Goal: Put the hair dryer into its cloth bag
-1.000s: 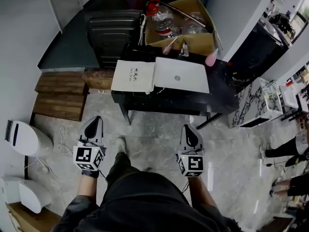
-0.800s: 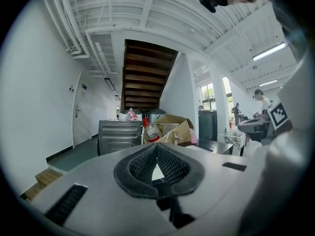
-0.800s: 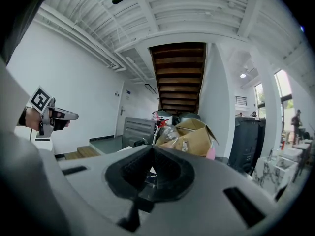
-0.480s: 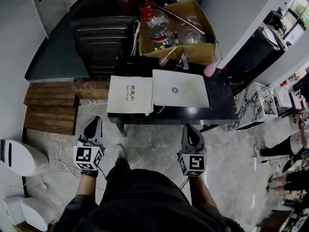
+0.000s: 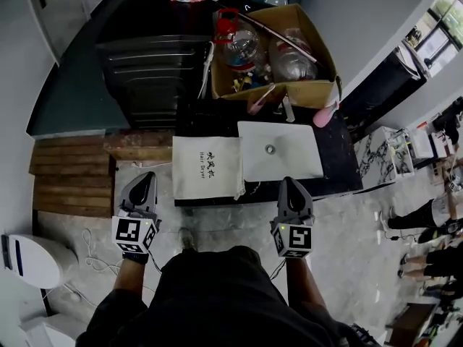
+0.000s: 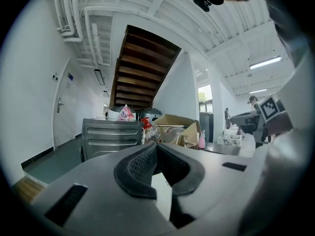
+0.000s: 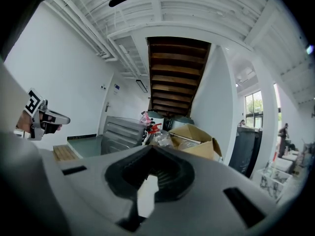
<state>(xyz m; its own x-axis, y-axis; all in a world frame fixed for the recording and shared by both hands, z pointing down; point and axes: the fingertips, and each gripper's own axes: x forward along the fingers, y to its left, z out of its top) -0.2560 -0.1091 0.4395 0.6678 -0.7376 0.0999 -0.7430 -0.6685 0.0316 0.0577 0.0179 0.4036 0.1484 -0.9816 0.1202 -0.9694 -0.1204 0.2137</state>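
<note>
Left gripper [image 5: 142, 185]: jaws closed, empty, short of the table [image 5: 340, 166].
Right gripper [image 5: 291, 189]: jaws closed, empty.
Cloth bag [image 5: 207, 166]: lies flat at the table's near edge, just beside a white box [image 5: 282, 154].
Hair dryer: not visible; possibly inside the white box.
Handling: the bag looks light and limp; pinch one layer at its mouth, likely the near edge.
</note>
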